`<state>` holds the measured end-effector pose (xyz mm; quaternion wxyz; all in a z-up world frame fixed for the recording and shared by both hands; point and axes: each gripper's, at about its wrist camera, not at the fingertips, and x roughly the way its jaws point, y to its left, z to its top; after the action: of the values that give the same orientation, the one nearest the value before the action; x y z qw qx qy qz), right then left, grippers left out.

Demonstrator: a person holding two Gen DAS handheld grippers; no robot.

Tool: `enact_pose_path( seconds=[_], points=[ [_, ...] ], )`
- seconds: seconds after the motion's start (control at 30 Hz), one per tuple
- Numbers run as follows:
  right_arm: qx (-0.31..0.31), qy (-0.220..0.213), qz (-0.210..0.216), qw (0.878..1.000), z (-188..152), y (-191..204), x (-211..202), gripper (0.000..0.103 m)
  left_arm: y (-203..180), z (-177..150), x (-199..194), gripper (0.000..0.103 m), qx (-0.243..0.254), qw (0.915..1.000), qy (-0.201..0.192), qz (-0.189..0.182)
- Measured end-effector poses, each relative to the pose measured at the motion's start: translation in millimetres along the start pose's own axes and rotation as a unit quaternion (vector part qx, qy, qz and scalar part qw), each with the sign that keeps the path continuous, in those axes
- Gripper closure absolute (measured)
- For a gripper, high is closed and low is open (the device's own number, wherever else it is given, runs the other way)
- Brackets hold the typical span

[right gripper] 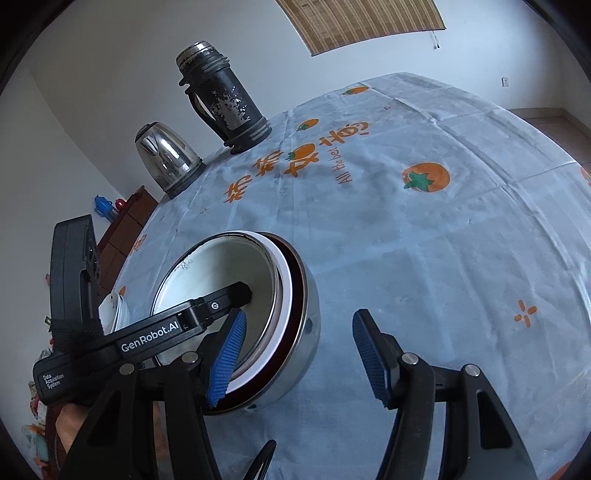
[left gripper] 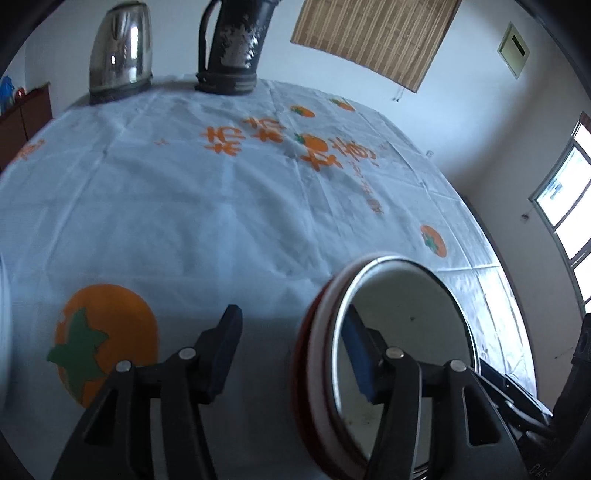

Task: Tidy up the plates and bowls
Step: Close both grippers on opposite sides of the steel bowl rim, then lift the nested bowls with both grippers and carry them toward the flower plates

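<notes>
While the stack of bowls (right gripper: 258, 321) sits on the near part of the table (right gripper: 424, 240), it shows as a steel outer bowl with a dark red one, a white one and a metal-rimmed white bowl nested inside. From the left wrist view the same stack (left gripper: 402, 332) lies to the right, its rim facing the camera. The left gripper (left gripper: 291, 350) straddles the near-left wall of the stack: one finger (left gripper: 354, 354) reaches inside the innermost bowl, the other stands outside over the cloth, and the jaws are parted with a visible gap to the outer wall, so nothing is clamped. In the right wrist view this left gripper's black finger (right gripper: 236, 295), marked GenRobot.AI, points into the white interior. The right gripper (right gripper: 295, 350) hangs just right of the stack with its blue ribbed pads (right gripper: 227, 354) spread wide; the left pad is close to the steel wall, and whether it touches cannot be told; only tablecloth lies between the pads. Left of the stack, at the table edge, a few white dishes (right gripper: 114, 310) are partly hidden. Far across the pale tablecloth printed with orange persimmons (right gripper: 424, 177) stand a steel kettle (right gripper: 166, 158) and a worn black thermos (right gripper: 221, 96), side by side. Behind them a bamboo blind (right gripper: 362, 22) hangs on the white wall.
</notes>
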<state>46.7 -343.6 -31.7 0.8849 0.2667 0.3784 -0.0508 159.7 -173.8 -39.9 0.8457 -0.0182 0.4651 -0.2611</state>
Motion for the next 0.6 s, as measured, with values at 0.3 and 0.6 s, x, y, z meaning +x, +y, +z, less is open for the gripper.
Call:
enact_pose_path(
  seconds=[0.3,0.6],
  points=[
    [0.000,-0.007,-0.013,1.000,1.1,3.0,3.1,0.041,7.3,5.6,-21.5,0.044,-0.003,0.9988,-0.029,-0.040],
    [0.005,0.010,-0.001,1.000,-1.2,5.4,12.1,0.041,18.3,3.4,5.9,0.051,-0.041,0.9981,0.020,-0.042]
  ],
)
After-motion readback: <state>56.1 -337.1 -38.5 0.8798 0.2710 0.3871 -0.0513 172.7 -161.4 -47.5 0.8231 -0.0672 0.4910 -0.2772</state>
